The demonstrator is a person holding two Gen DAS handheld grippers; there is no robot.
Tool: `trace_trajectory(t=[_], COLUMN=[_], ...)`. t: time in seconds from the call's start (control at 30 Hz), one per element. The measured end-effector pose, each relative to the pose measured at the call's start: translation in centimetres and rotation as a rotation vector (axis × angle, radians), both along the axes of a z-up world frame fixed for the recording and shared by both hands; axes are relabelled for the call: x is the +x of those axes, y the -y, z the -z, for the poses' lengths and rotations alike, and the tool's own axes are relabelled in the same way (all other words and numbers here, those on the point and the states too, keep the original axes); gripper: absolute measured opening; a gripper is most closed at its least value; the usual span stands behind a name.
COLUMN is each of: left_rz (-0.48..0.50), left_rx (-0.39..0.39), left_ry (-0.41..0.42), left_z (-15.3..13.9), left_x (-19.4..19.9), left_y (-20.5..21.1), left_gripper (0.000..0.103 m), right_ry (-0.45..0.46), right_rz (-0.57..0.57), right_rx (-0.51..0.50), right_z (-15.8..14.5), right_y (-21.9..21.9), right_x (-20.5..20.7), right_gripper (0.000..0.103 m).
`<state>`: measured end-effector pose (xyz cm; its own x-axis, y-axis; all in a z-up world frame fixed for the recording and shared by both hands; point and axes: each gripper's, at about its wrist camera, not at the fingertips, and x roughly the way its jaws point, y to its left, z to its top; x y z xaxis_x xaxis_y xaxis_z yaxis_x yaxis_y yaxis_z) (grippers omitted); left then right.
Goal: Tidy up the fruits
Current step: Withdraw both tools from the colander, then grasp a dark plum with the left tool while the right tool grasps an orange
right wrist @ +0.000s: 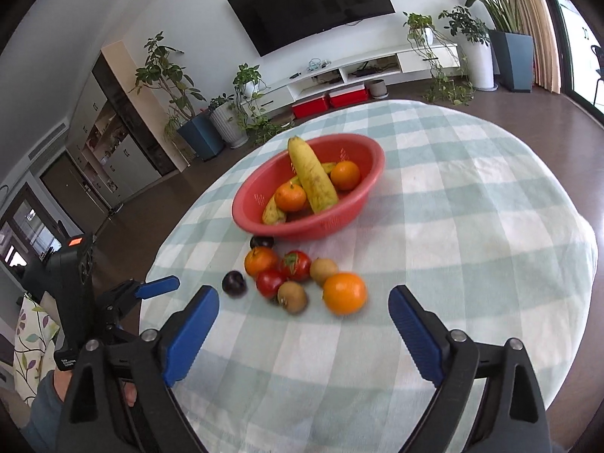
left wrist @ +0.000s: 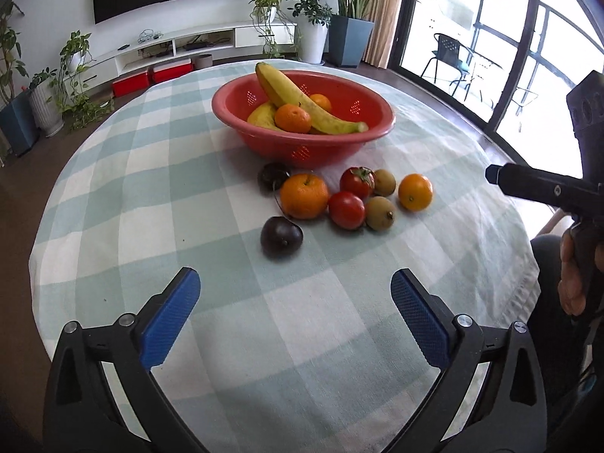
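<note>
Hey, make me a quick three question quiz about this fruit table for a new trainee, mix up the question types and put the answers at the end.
1. True or false: the left gripper and the right gripper are both open and hold nothing.

2. Multiple choice: what lies in the red basket?
A. only tomatoes
B. bananas and oranges
C. kiwis and plums
D. nothing

3. Fill in: on the checked tablecloth, the fruit nearest the left gripper is a dark ____.

Key
1. True. Both grippers have their blue fingers spread wide over bare cloth.
2. B. A long banana leans across an orange.
3. Plum.
</note>
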<state>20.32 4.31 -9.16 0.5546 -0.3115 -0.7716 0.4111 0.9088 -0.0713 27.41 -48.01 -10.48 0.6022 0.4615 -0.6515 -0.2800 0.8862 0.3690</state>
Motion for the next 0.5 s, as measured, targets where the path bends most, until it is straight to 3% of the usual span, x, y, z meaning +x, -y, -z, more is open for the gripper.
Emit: trace_trajectory(t=[0.17,0.5], left_rz=[-0.012,-0.011], left_rx=[0.027,0.094], left_ry=[0.034,0.067], left_z=[0.0,0.1], left_x=[-1.4,0.4], left_y=[0.9,0.9], left_gripper=[0.102,0.103], right_ry=[-0.039,-0.052], right_rz=[-0.020,-0.058], right_rx=[-0.026,-0.038], right_z=[1.7,2.4], right_y=[-0.5,-1.4], right_x=[-2.3,-3.6], right_gripper=[0.093,0.094])
